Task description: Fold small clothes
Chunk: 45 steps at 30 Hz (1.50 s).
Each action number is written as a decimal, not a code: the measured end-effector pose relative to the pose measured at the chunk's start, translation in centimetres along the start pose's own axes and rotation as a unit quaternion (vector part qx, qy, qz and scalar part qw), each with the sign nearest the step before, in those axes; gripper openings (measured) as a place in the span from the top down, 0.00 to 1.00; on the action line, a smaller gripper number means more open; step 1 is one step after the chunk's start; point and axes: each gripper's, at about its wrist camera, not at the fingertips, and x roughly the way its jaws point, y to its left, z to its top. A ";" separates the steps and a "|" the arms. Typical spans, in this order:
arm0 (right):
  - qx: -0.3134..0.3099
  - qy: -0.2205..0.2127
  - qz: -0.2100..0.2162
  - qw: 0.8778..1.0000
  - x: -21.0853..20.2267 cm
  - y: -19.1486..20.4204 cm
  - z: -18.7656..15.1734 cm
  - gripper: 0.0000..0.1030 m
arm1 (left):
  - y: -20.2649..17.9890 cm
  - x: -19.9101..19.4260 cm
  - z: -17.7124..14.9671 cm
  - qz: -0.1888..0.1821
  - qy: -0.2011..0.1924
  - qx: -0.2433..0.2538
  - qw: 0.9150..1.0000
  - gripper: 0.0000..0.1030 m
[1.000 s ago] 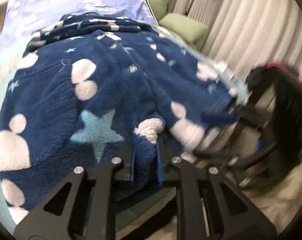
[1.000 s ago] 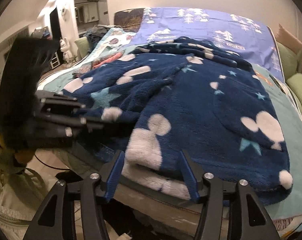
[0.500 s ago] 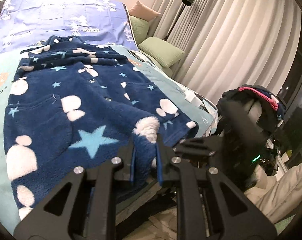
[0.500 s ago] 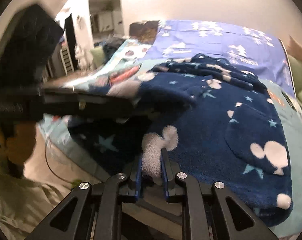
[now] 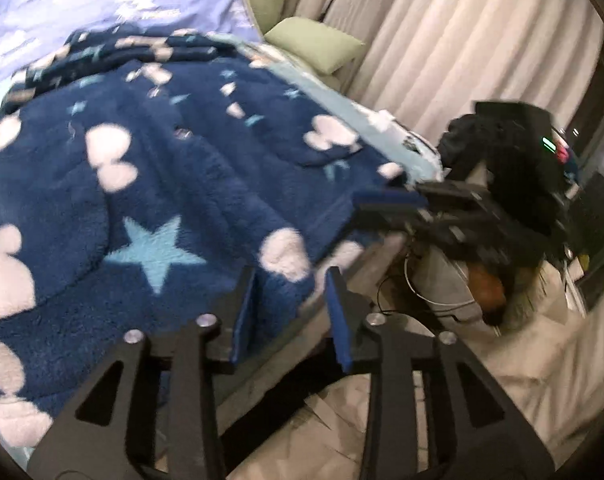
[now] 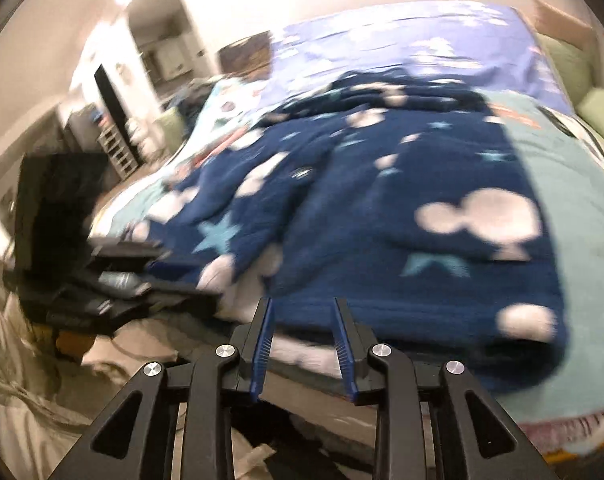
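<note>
Both our left gripper (image 5: 292,308) and right gripper (image 6: 303,340) have let go of the fleece garment (image 5: 162,200); jaws apart. It lies on the bed (image 6: 573,208), curtains (image 5: 461,40) beyond.

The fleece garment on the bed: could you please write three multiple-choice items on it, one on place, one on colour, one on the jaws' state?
1. Where does the garment lie?
A on the bed
B on the floor
C on a chair

2. Its ground colour?
A red
B navy blue
C green

3. The left gripper has its jaws:
A shut on the hem
B open at the hem
C out of view

Answers: 1 A, it is spread over the bed; 2 B, navy with white blobs and pale stars; 3 B, a clear gap shows between the blue pads.
</note>
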 end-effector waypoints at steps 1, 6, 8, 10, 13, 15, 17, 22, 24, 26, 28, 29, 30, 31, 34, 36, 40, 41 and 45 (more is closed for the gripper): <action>0.003 -0.005 -0.009 1.000 -0.3 -0.1 0.2 0.71 | -0.5 -0.9 0.1 0.000 -0.013 0.012 1.000 0.55; 0.038 -0.039 -0.045 0.997 -1.7 -0.7 1.0 0.71 | -0.2 -4.0 1.6 -0.018 -0.081 0.004 0.997 0.52; 0.063 -0.040 -0.034 0.997 -1.5 -1.4 1.1 0.71 | 0.1 -2.9 2.3 -0.029 -0.076 -0.012 0.997 0.52; 0.074 -0.039 -0.039 0.996 -1.1 -1.6 1.1 0.71 | 0.4 -0.4 2.7 -0.044 -0.054 -0.006 0.998 0.52; 0.084 -0.040 -0.045 0.995 -0.8 -1.7 0.9 0.71 | 1.6 5.8 1.7 -0.020 0.037 -0.026 0.999 0.55; 0.093 -0.041 -0.051 0.994 -0.9 -2.2 0.7 0.71 | 1.9 6.3 1.4 -0.027 0.023 -0.032 0.999 0.57; 0.106 -0.045 -0.061 0.992 -2.0 -3.6 0.4 0.69 | 1.6 4.4 1.9 -0.045 0.004 -0.036 0.998 0.57; 0.144 -0.066 -0.091 0.983 -4.7 -6.9 -0.1 0.53 | 2.0 -5.4 1.6 0.027 -0.101 -0.019 0.994 0.40; 0.155 -0.073 -0.108 0.979 -5.7 -8.1 -0.4 0.47 | 3.5 -8.2 0.3 0.104 -0.132 -0.027 0.985 0.26; 0.169 -0.071 -0.118 0.976 -6.1 -9.3 -0.8 0.39 | 5.8 -9.9 -1.1 0.170 -0.130 -0.047 0.976 0.26; 0.185 -0.063 -0.117 0.974 -6.2 -10.2 -1.4 0.38 | 8.7 -10.8 -2.9 0.213 -0.105 -0.098 0.967 0.26; 0.193 -0.059 -0.114 0.973 -6.2 -10.7 -1.7 0.37 | 10.1 -11.0 -4.0 0.207 -0.094 -0.130 0.965 0.26; 0.200 -0.055 -0.111 0.972 -6.1 -11.0 -2.0 0.37 | 10.7 -11.1 -4.5 0.196 -0.090 -0.149 0.965 0.26; 0.207 -0.052 -0.106 0.971 -5.9 -11.2 -2.3 0.36 | 11.5 -11.0 -5.6 0.174 -0.087 -0.177 0.965 0.26; 0.227 -0.044 -0.082 0.969 -5.3 -11.7 -3.3 0.33 | 12.9 -9.4 -7.7 0.125 -0.072 -0.228 0.963 0.26; 0.238 -0.045 -0.060 0.968 -4.8 -11.8 -3.7 0.31 | 13.2 -8.1 -8.1 0.113 -0.068 -0.251 0.959 0.26; 0.239 -0.051 -0.054 0.968 -4.4 -11.5 -3.5 0.26 | 11.9 -7.1 -7.3 0.100 -0.082 -0.237 0.963 0.26; 0.239 -0.051 -0.054 0.968 -4.3 -11.4 -3.4 0.26 | 11.7 -7.0 -7.0 0.091 -0.079 -0.234 0.965 0.30; 0.232 -0.048 -0.046 0.971 -4.2 -10.9 -3.2 0.25 | 10.4 -6.6 -6.7 0.106 -0.061 -0.204 0.971 0.39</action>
